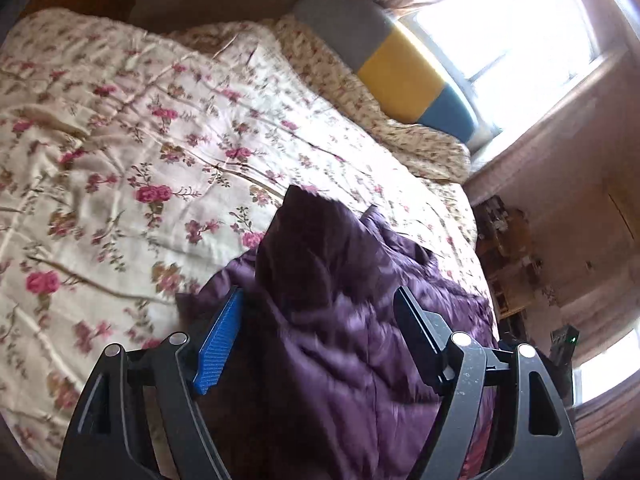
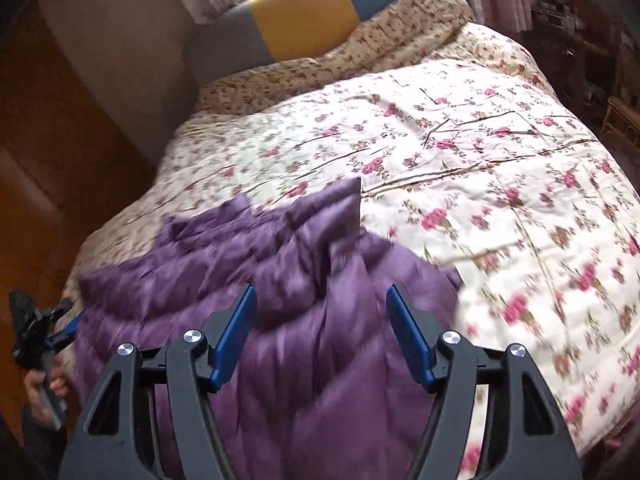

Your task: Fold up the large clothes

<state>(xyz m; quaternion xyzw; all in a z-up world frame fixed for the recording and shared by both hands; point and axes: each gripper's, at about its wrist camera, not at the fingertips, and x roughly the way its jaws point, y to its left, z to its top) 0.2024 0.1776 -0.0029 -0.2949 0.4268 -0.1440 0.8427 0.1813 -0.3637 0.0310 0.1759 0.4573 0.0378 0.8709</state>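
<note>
I see the purple quilted garment lying rumpled on the floral bedspread, filling the lower centre of both wrist views, one fold peaking near mid-frame. My left gripper stands wide above it, nothing between the pads; the fabric sits below and beyond the tips. My right gripper is likewise spread apart and empty over the cloth. In the right view's lower left edge, a hand holds the other tool. A grey-yellow-blue headboard sits upper centre.
</note>
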